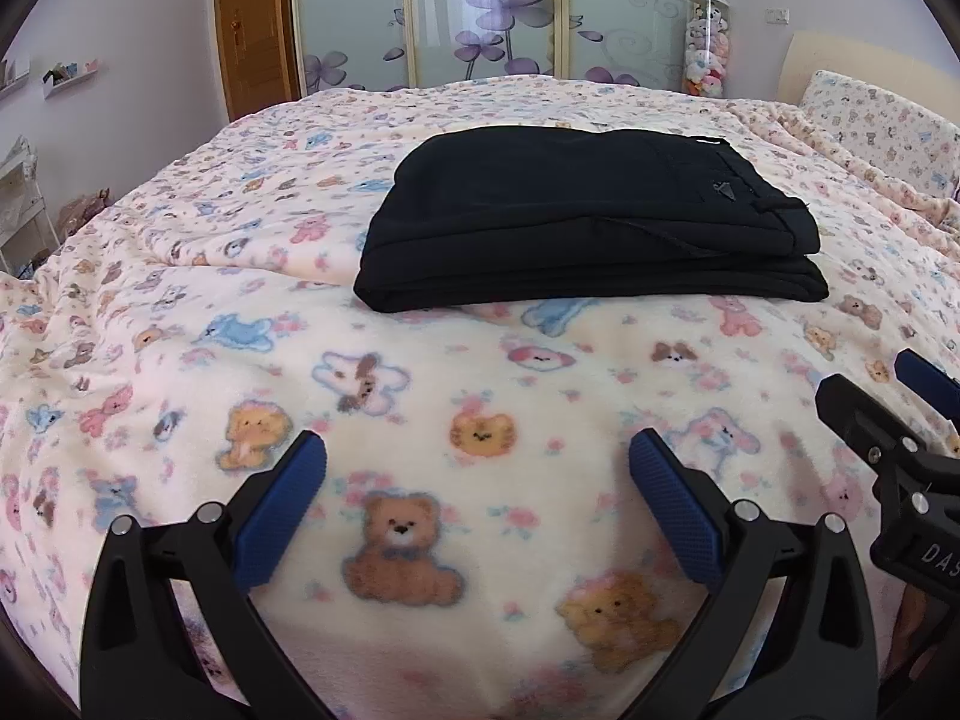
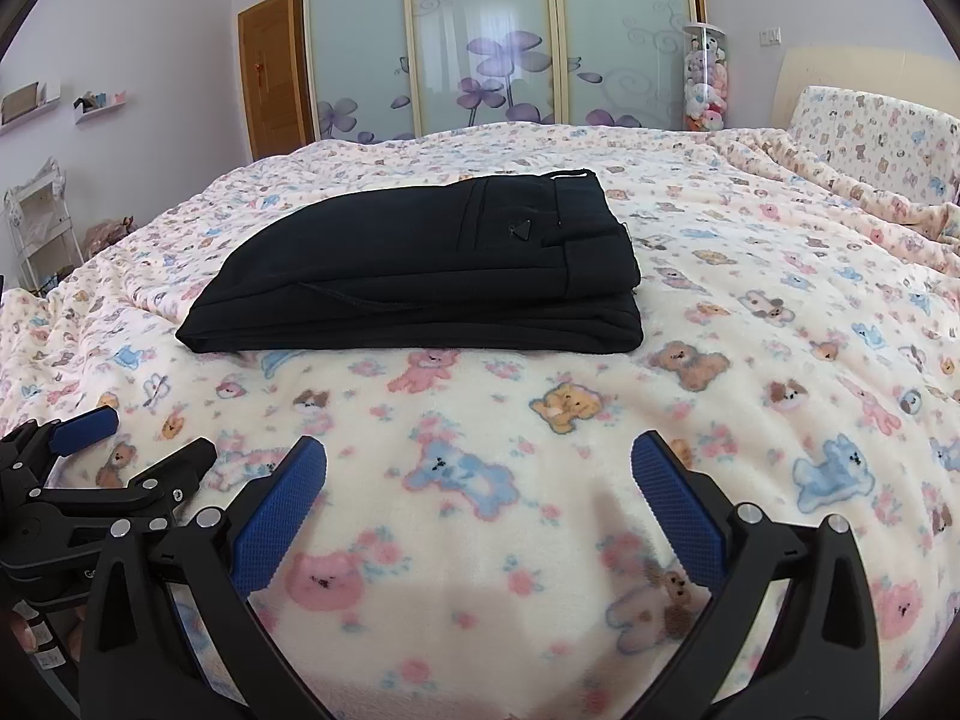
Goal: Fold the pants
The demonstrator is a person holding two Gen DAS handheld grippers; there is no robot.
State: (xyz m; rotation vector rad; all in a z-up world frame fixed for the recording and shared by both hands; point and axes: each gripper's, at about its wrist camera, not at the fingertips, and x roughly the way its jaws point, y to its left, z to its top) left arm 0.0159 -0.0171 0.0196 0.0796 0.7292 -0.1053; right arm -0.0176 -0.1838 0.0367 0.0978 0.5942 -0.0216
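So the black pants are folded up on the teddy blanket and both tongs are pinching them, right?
Not quite. The pants are folded on the blanket, but neither tongs pinch them. The left wrist view shows the left tongs open over bare blanket, well short of the pants, and the right wrist view shows the right tongs the same.

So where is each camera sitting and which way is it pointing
Left wrist: on the left gripper, low over the blanket, facing the wardrobe; the right gripper shows at its right edge.
Right wrist: on the right gripper, same heading; the left gripper shows lower left.
Shared: folded black pants, both grippers open.
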